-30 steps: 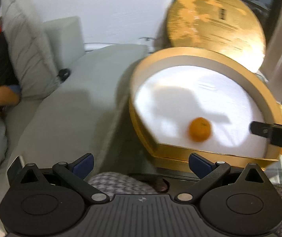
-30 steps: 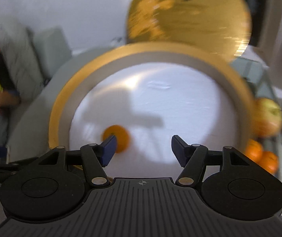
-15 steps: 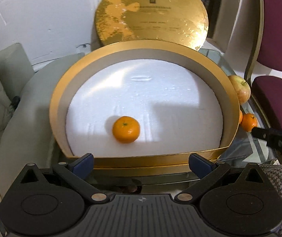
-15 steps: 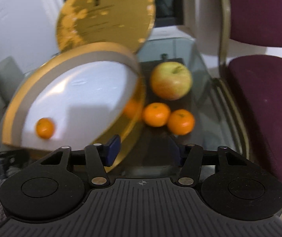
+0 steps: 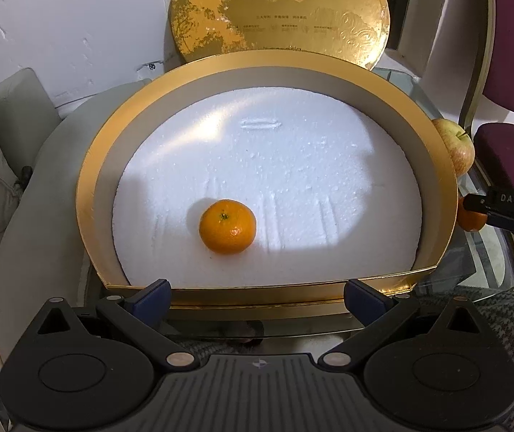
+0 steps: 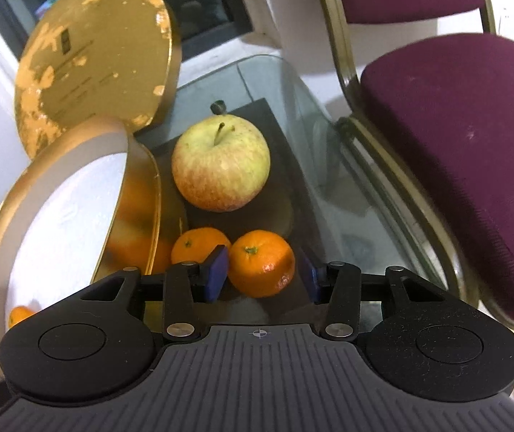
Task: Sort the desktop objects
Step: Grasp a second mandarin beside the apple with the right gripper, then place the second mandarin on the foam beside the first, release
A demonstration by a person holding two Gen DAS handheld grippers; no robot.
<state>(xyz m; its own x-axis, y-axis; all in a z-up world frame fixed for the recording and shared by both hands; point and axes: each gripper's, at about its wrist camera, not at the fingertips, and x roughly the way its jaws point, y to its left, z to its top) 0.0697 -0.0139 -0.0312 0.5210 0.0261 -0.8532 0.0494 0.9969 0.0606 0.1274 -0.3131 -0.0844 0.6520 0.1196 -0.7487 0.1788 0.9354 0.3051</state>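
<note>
Left gripper (image 5: 257, 293) gapes wide; right gripper (image 6: 262, 275) seems parted, not clamped.

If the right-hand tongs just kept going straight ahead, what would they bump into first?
Most likely the nearer mandarin: it already sits between the open right tongs, with neither pad clearly touching it. Beyond it stands the apple. Depth is hard to judge through this lens.

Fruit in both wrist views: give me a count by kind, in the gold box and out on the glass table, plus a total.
Tangerines: 3, one on the white foam in the gold box, two on the glass table, one between the open right gripper fingers, the other beside it.
Apples: 1, on the table.
Total: 4 fruits.
</note>
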